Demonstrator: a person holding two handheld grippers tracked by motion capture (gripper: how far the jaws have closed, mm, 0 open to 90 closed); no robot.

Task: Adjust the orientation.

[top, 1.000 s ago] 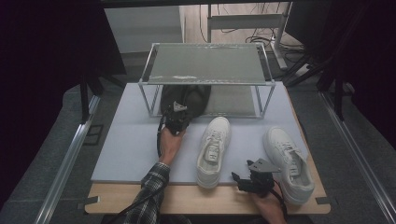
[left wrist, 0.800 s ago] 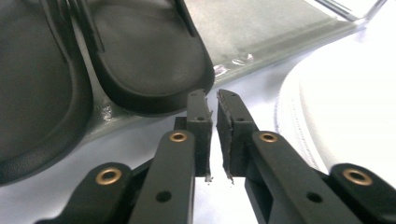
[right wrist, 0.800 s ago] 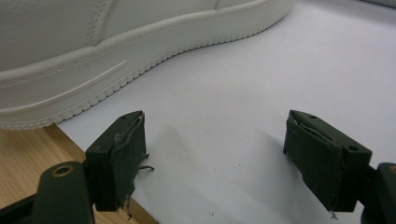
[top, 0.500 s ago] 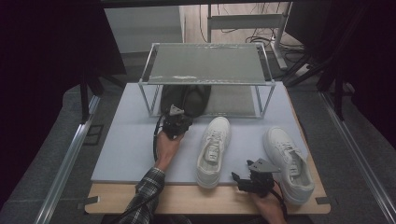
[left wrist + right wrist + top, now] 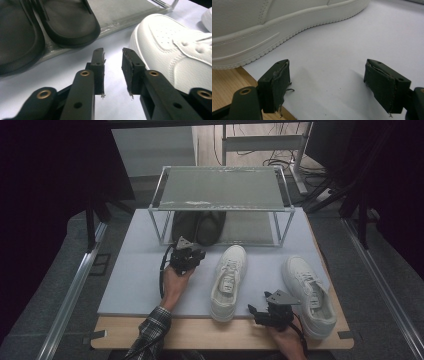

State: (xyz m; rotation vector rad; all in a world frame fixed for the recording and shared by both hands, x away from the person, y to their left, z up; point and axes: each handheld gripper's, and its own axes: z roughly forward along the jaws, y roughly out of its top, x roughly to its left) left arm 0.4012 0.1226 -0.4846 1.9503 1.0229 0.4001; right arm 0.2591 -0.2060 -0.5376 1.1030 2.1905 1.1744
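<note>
Black slippers [image 5: 198, 226] side by side under rack [image 5: 222, 187], toes toward left tool [image 5: 190, 255].

High view above the table's near side looking forward and down, tool views low and close, all sharing the middle white shoe [image 5: 227, 282].

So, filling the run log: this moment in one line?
left gripper: just opening, empty, near black slippers | right gripper: open, empty, beside white sneaker

Left tool [image 5: 189, 254] jaws just opening, empty; right tool [image 5: 261, 313] spread wide.
</note>
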